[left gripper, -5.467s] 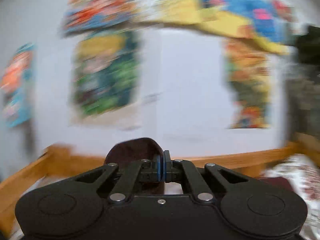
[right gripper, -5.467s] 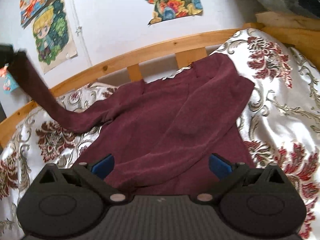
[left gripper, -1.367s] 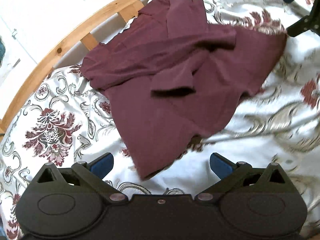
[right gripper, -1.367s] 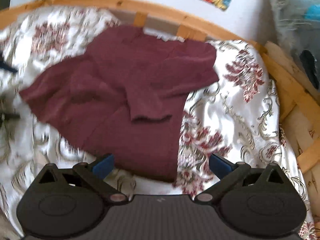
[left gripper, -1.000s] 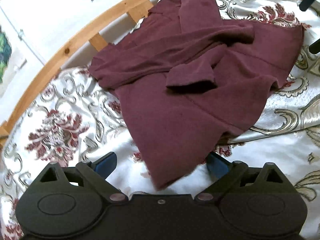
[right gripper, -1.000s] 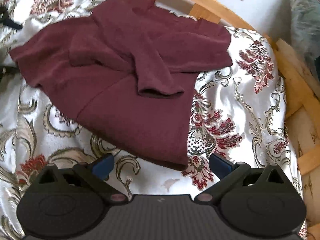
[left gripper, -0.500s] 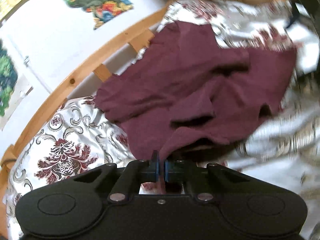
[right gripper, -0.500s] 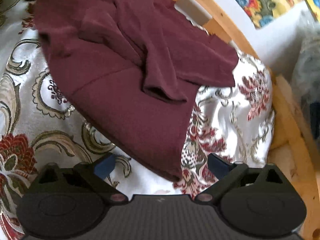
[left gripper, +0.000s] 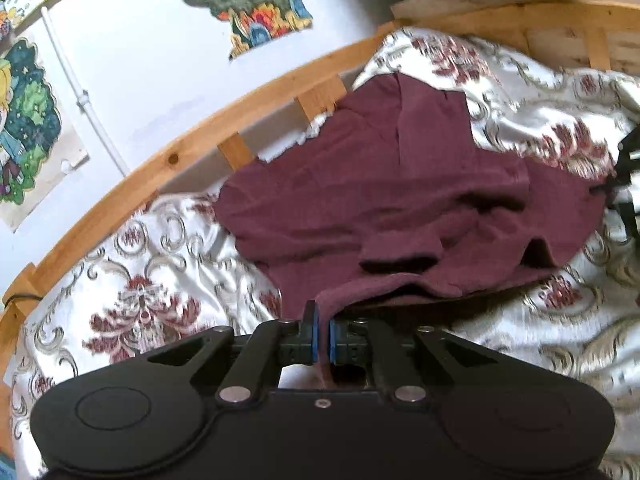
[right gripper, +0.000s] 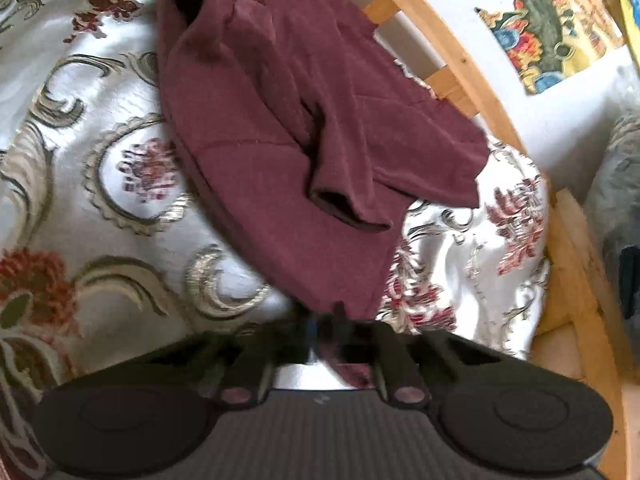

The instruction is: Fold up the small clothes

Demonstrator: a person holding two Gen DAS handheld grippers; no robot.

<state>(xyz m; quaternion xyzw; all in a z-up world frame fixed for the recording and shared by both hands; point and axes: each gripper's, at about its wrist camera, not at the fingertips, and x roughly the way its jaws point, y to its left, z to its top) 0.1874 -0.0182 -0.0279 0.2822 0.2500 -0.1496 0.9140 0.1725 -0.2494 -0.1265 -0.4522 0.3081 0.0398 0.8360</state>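
A maroon long-sleeved top (left gripper: 400,200) lies on a floral bedspread (left gripper: 140,280), both sleeves folded across its body. My left gripper (left gripper: 322,336) is shut on the near left corner of its hem and lifts that edge. My right gripper (right gripper: 332,332) is shut on the other hem corner of the top (right gripper: 288,120); it also shows at the right edge of the left wrist view (left gripper: 626,184). One sleeve cuff (right gripper: 348,208) lies across the front.
A wooden bed rail (left gripper: 180,152) runs along the far side against a white wall with posters (left gripper: 256,0). More rail (right gripper: 576,260) and grey bedding (right gripper: 616,184) stand at the right. The bedspread (right gripper: 80,160) extends to the left.
The left gripper shut on the hem corner about half a second ago and still holds it. The right gripper has now closed on the other hem corner, and the hem is lifting.
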